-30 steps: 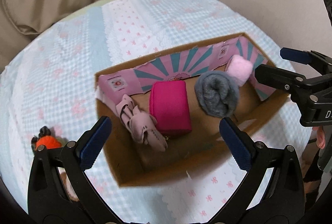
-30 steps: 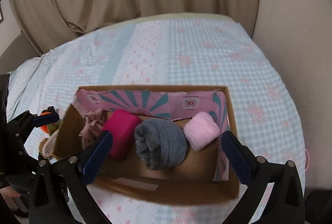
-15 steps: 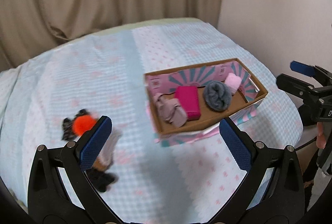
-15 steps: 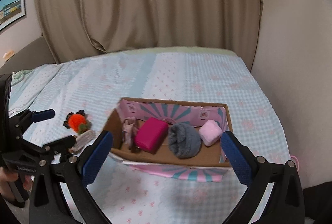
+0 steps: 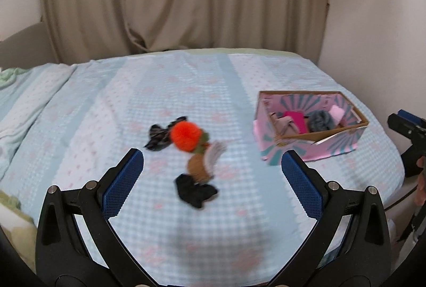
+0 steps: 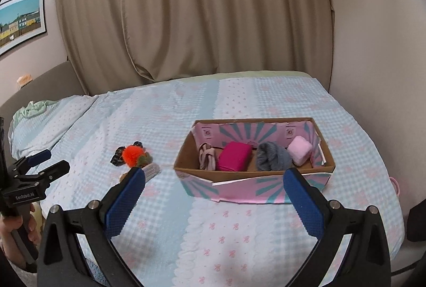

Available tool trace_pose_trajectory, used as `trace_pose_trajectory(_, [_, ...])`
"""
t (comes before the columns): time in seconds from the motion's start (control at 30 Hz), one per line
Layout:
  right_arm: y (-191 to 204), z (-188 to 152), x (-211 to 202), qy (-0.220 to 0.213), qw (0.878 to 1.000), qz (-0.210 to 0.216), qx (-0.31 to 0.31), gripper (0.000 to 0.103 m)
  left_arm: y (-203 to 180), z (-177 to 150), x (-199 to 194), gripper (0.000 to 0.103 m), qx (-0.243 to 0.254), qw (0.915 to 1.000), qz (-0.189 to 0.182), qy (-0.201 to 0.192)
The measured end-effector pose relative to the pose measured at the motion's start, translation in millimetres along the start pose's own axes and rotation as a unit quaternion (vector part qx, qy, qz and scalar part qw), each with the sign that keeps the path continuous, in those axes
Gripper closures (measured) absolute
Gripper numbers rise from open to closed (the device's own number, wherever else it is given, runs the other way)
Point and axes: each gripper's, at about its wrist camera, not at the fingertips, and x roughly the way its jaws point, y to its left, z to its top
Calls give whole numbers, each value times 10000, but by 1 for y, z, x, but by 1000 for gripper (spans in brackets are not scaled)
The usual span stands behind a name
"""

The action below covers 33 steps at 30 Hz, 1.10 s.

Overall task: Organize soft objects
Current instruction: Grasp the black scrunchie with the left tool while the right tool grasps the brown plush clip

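Left gripper [image 5: 212, 170] wide open, empty, above the bed [image 5: 80, 111]. Right gripper [image 6: 214, 189] likewise wide open, empty. Loose pile on the bed, well left of the box [image 6: 266, 187]: orange pompom [image 5: 185, 136], dark patterned cloth [image 5: 157, 136] touching it, brown item [image 5: 197, 167], black item [image 5: 195, 192]. Box holds, left to right: beige cloth [image 6: 207, 156], magenta block [image 6: 234, 156], grey roll [image 6: 272, 156], pale pink roll [image 6: 300, 150].
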Motion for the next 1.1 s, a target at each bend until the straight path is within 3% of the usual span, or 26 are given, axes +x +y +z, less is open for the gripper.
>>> trace_pose_trajectory(0.23, [39,-13,0,-48,9998,159,-139,0,40,-22,2,0,-89,9999,140,-27])
trace_pose_trajectory(0.43, [76,-22,22,84,9990,370,-245,0,74,-32,29,0,-173,9998,67,113])
trace_pose_trajectory(0.9, [154,-44,131,756,9941,604,-492,0,133,-27,139,0,233,9983,-223,488])
trace_pose_trajectory(1.1, [177,-53,185,990,9915,643,-555,0,143,-17,203,0,666,9940,-382,778])
